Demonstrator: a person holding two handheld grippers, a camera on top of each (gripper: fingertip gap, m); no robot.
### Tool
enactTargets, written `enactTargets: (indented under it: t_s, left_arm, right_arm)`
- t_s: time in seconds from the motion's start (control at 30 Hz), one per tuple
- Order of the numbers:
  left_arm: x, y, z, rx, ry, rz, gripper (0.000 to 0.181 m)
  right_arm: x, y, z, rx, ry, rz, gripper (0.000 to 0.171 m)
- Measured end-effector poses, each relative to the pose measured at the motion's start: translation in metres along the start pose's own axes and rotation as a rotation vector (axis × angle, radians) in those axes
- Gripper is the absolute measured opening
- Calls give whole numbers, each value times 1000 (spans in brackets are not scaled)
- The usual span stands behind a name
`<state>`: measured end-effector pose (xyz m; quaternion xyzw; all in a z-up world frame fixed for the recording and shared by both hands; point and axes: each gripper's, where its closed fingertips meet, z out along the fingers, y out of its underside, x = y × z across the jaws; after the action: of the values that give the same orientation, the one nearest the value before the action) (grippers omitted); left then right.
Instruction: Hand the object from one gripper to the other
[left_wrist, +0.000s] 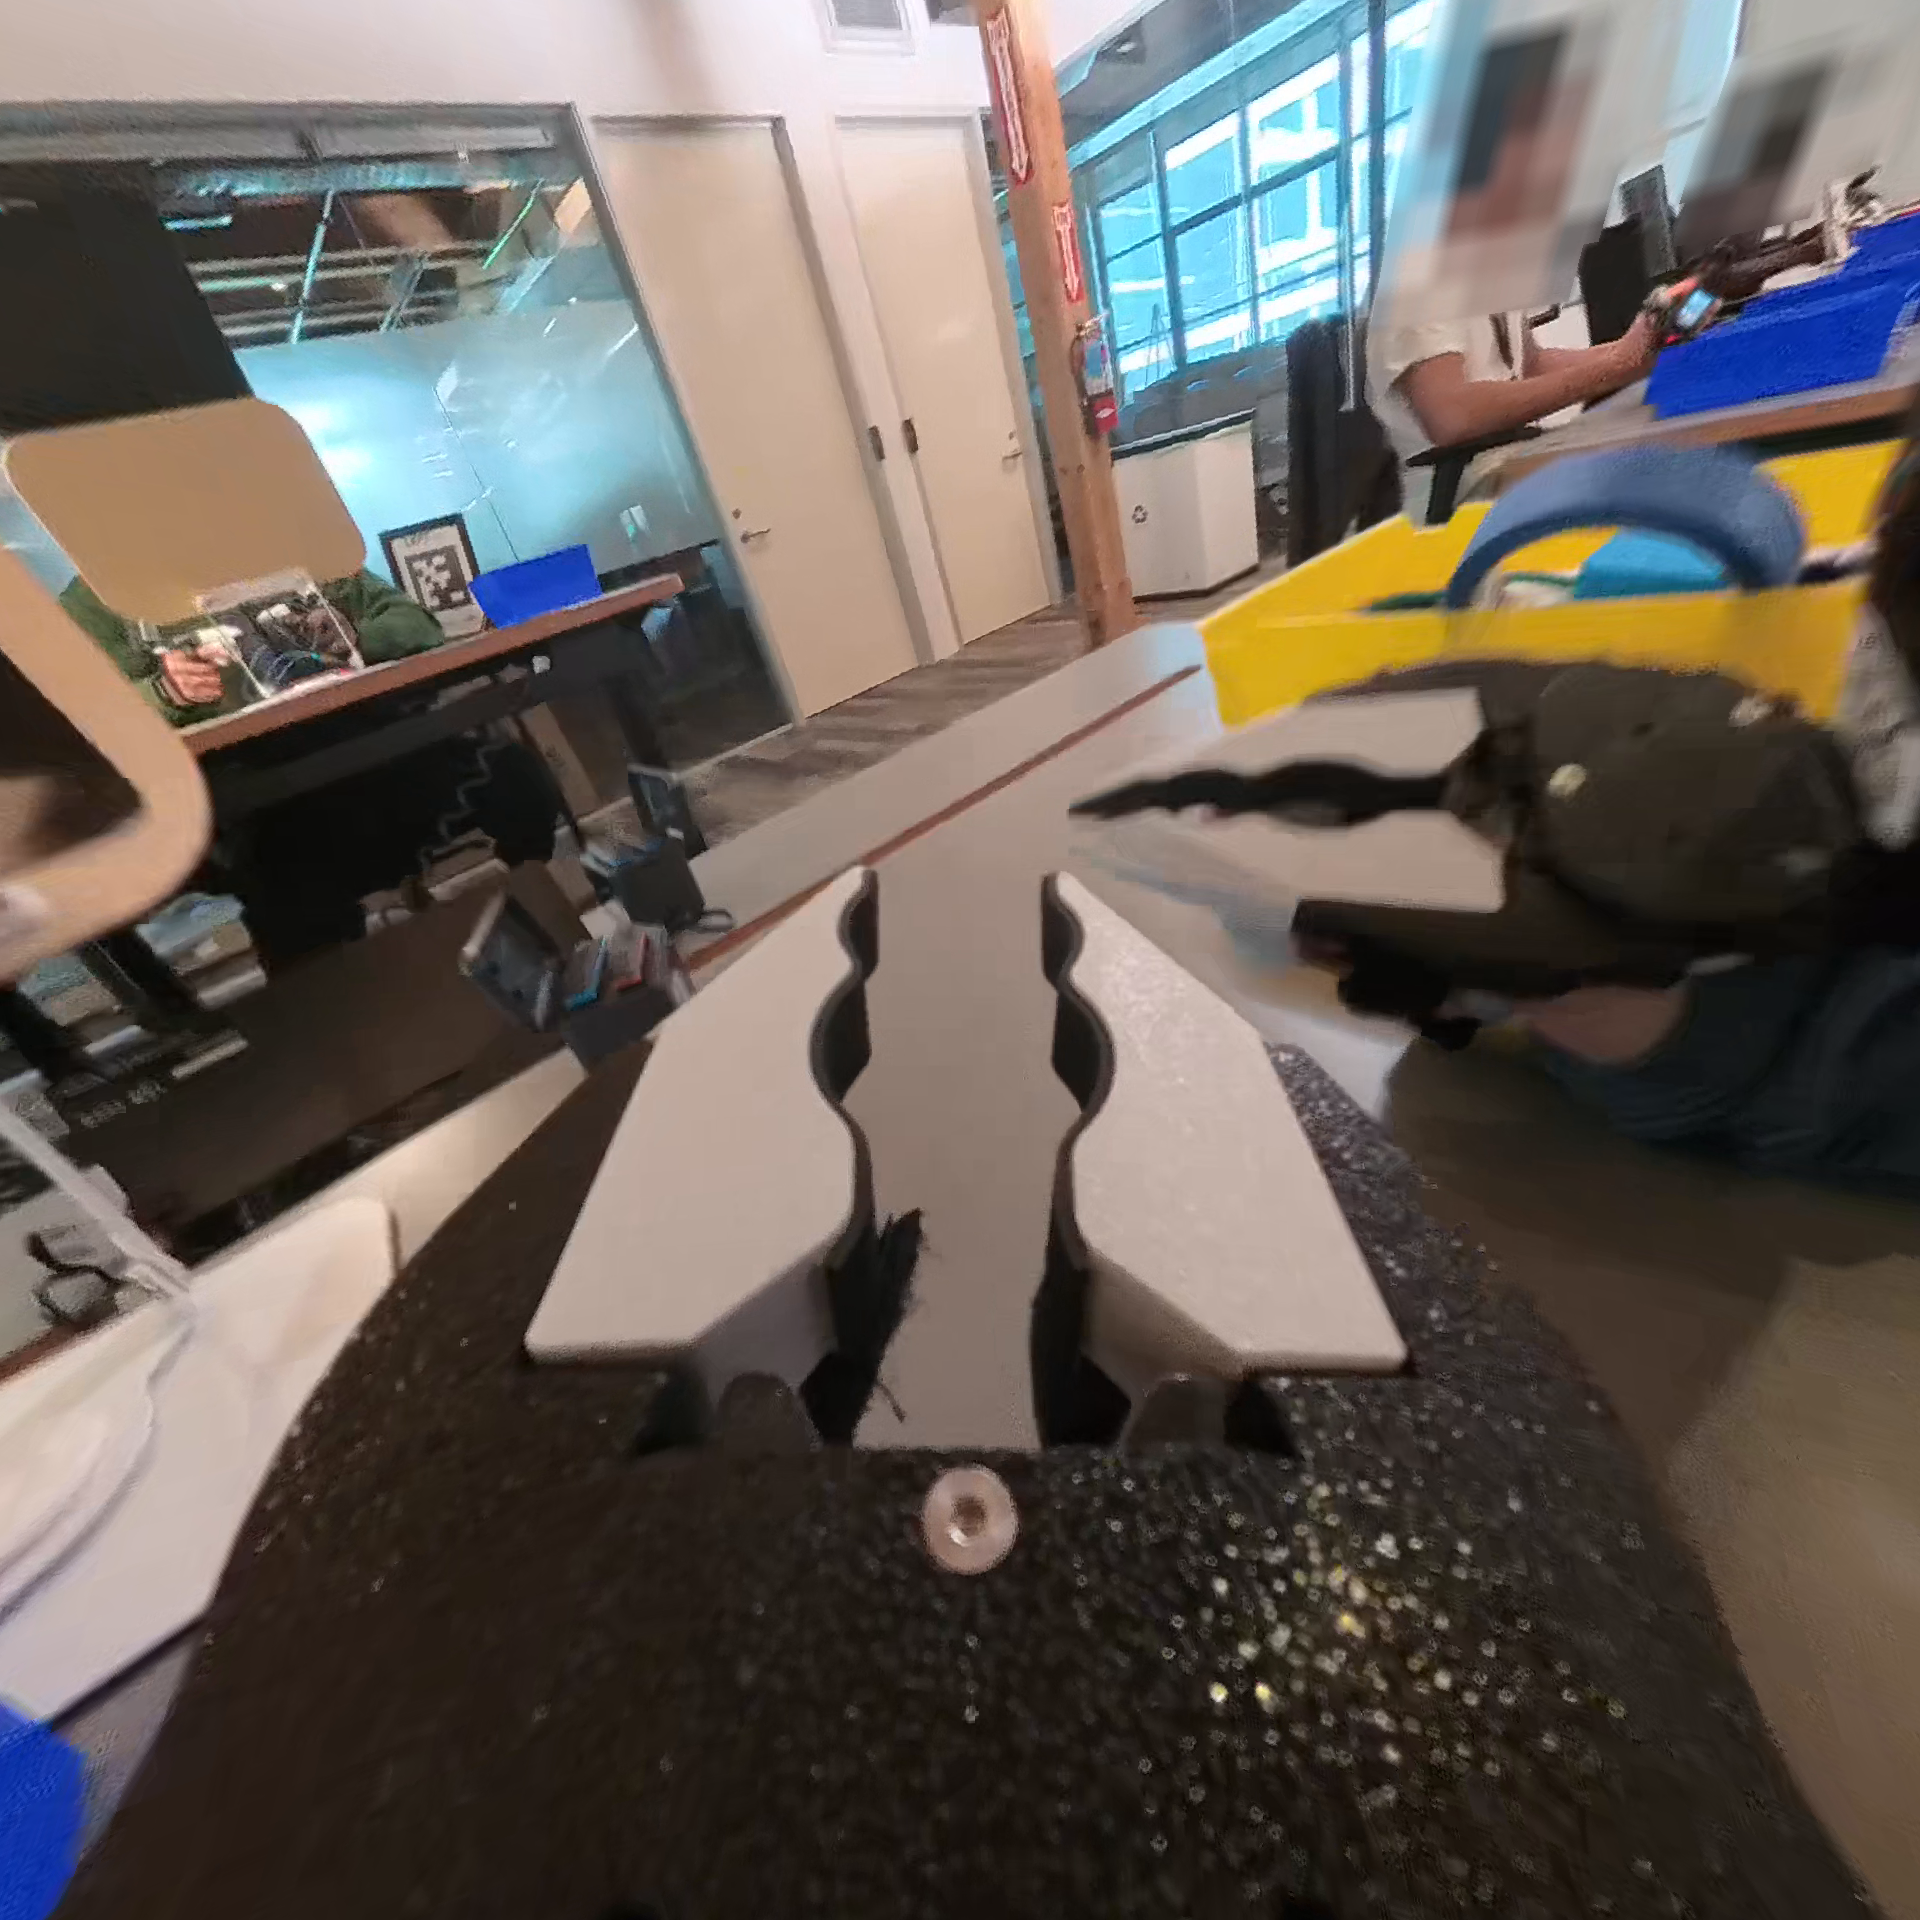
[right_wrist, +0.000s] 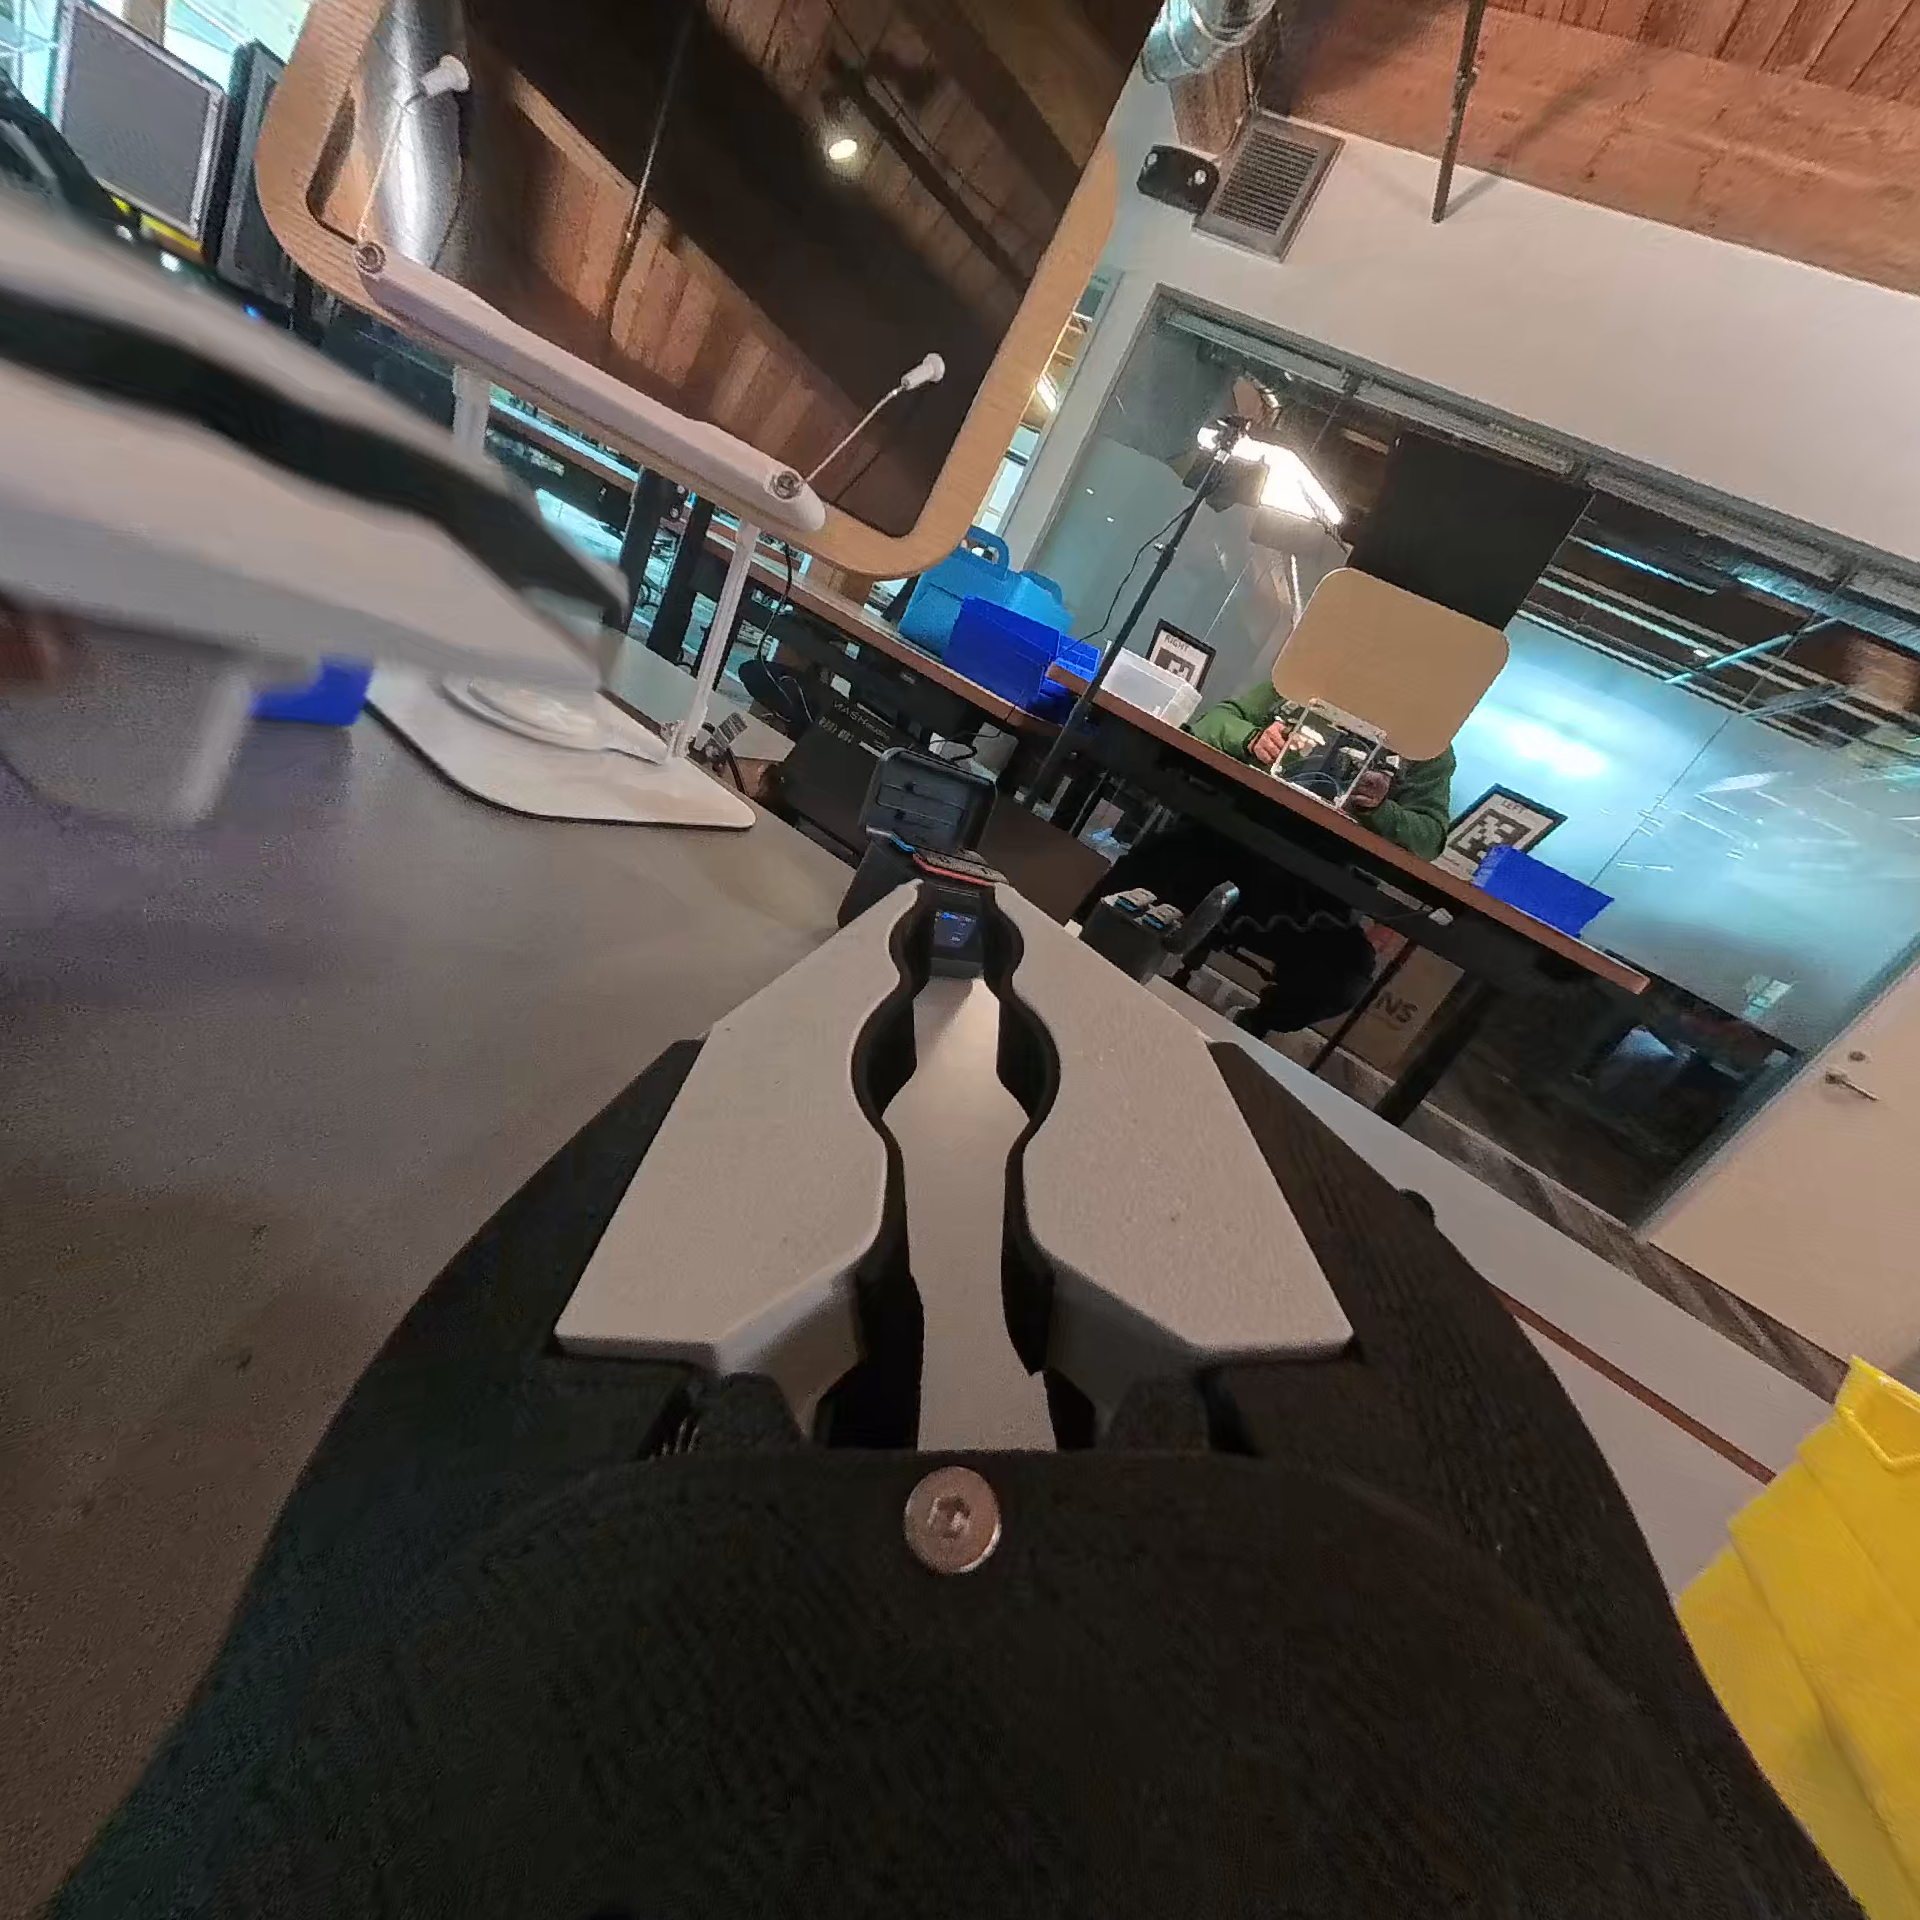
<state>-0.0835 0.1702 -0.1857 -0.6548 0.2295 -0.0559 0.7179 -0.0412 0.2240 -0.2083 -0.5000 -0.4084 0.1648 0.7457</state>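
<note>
Left wrist view, left tool (left_wrist: 956, 883): jaws spread wide and empty; only a tuft of black fibre sits at the finger roots. Likely held open to receive.
Left wrist view, fingers (left_wrist: 727, 1143): matte grey plastic with wavy, dark-lined inner edges, on a grainy black body.
Left wrist view, right tool (left_wrist: 1081, 805): blurred, just ahead and to the right, lying on its side with its tips aimed across the left tool's path, probably lining up for the pass. Only a thin wavy gap shows; no object visible at its tips.
Left wrist view, surroundings: smooth grey table (left_wrist: 1558, 1351); yellow bin (left_wrist: 1351, 644) near the far right edge with a blue tape roll (left_wrist: 1621, 520) in it.
Right wrist view, right tool (right_wrist: 954, 899): jaws narrowed to a slim gap.
Right wrist view, object: a small dark device with a lit screen (right_wrist: 951, 930) sits at the tips; I cannot tell whether it is pinched or merely stands behind, toward the table's far edge.
Right wrist view, left tool (right_wrist: 312, 540): blurred at upper left, above the table (right_wrist: 312, 1039).
</note>
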Motion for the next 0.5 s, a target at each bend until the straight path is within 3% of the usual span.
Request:
enactTargets:
  t_s: [0.1,0.2,0.27,0.4,0.5]
  left_arm:
    - [-18,-51,-34,-7,-42,-41,32]
    - [-81,-67,-90,-117,-214,-114,33]
    - [-129,-52,-133,-259,-327,-179,32]
    - [-201,17,-218,-624,-508,-268,27]
    - [-208,63,-245,-873,-297,0,26]
  right_arm:
    - [3,1,0,-2,9,12,7]
    - [5,1,0,-3,13,21,7]
    - [4,1,1,-2,8,16,7]
    - [0,0,1,0,-8,4,7]
    - [-2,0,2,-2,-13,-9,7]
